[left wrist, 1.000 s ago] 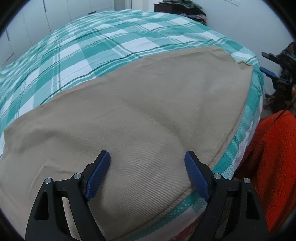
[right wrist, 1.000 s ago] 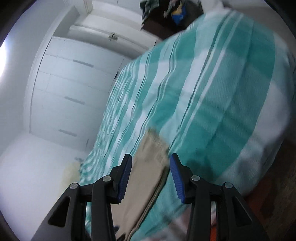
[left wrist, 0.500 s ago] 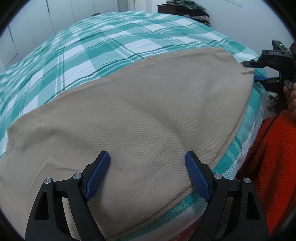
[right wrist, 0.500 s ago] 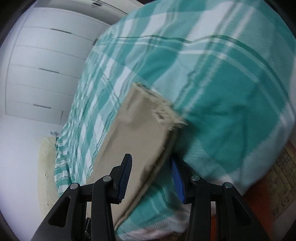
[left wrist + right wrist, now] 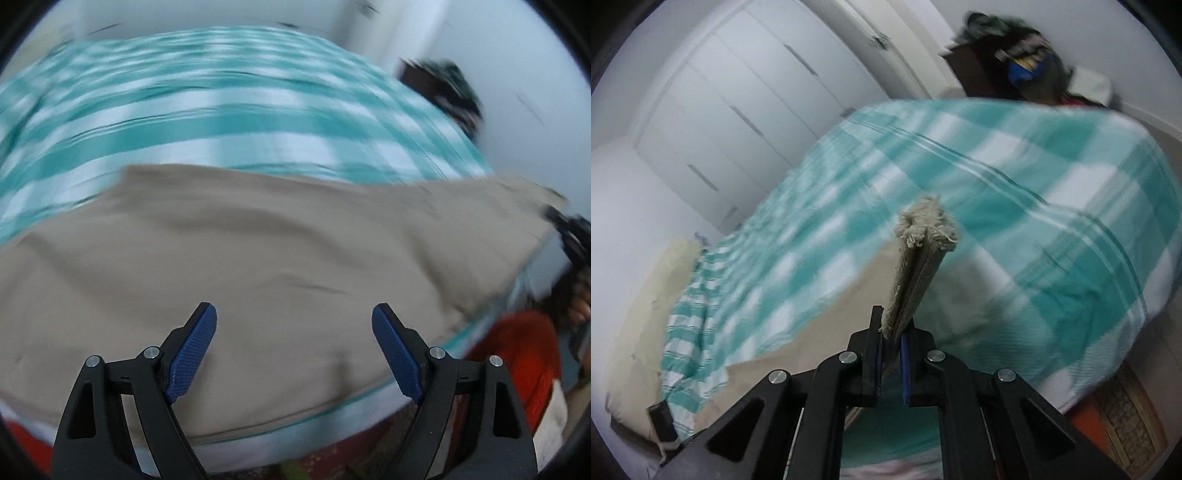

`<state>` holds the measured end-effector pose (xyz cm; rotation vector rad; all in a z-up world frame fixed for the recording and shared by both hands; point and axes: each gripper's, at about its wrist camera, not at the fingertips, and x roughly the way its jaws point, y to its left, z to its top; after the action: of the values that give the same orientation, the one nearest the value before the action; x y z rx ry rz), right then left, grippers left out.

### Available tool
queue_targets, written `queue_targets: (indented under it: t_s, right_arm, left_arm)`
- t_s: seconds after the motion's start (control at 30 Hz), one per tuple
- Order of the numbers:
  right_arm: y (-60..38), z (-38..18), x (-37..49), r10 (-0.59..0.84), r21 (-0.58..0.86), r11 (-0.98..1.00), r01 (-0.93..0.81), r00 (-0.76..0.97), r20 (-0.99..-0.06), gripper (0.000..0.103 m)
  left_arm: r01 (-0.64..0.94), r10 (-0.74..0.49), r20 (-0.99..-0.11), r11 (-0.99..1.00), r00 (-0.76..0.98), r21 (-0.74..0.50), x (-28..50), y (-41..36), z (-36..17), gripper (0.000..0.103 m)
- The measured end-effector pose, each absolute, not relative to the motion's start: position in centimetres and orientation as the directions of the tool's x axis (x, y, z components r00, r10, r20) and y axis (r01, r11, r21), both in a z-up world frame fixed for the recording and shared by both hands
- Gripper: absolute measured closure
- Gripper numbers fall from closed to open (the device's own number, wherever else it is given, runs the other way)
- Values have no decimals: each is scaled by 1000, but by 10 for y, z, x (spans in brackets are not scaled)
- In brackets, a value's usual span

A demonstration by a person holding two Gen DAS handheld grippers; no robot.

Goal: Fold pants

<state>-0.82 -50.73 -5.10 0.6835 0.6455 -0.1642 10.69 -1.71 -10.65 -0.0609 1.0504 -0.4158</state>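
Beige pants (image 5: 258, 251) lie spread across a bed with a teal and white plaid cover (image 5: 221, 110). My left gripper (image 5: 293, 325) is open and empty, low over the pants near the bed's front edge. My right gripper (image 5: 892, 343) is shut on the frayed hem end of the pants (image 5: 919, 254) and holds it lifted off the bed. In the left wrist view the right gripper (image 5: 570, 236) shows at the far right, at the raised pants corner. Both views are blurred.
White wardrobe doors (image 5: 738, 110) stand behind the bed. A dark stand piled with clothes (image 5: 1008, 70) is at the far corner. A person's red sleeve (image 5: 517, 362) is at the bed's right. A patterned rug (image 5: 1126, 417) lies on the floor.
My right gripper closed on the pants' frayed hem and lifted it off the bed. My left gripper stayed open and swung its view across the pants.
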Motion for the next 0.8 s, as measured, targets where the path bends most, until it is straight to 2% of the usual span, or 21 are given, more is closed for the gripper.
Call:
queue_targets:
  t_s: [0.13, 0.23, 0.37, 0.47, 0.53, 0.57, 0.67, 0.77, 0.8]
  right_arm:
    - [-452, 15, 2, 128, 496, 850, 179, 843, -522, 95]
    - [-378, 62, 22, 236, 424, 905, -14, 848, -475, 95]
    - [-275, 74, 44, 409, 395, 890, -228, 781, -472, 95]
    - [-210, 50, 55, 509, 413, 852, -321, 691, -513, 87]
    - [-177, 27, 56, 576, 444, 815, -373, 607, -547, 64]
    - [-166, 17, 53, 593, 451, 804, -388, 586, -552, 63]
    - [-175, -7, 44, 533, 412, 844, -344, 624, -571, 63]
    - [-209, -39, 45, 340, 280, 938, -203, 689, -640, 64]
    - [-219, -53, 48, 298, 258, 952, -164, 685, -665, 68]
  left_arm:
    - [99, -308, -808, 949, 502, -301, 106, 74, -114, 16]
    - [-26, -268, -810, 944, 522, -329, 101, 121, -129, 16]
    - [-101, -264, -802, 923, 536, -371, 99, 150, -138, 16]
    - [-130, -258, -790, 912, 556, -389, 98, 158, -136, 16]
    - [-141, -243, -786, 913, 569, -384, 97, 160, -135, 16]
    - [-144, -239, -785, 913, 572, -383, 96, 161, -135, 16]
    - [-160, -223, -788, 913, 574, -375, 97, 166, -139, 16]
    - [-154, -206, -790, 923, 577, -353, 98, 158, -140, 17]
    - [-143, -192, -785, 931, 588, -335, 97, 150, -137, 17]
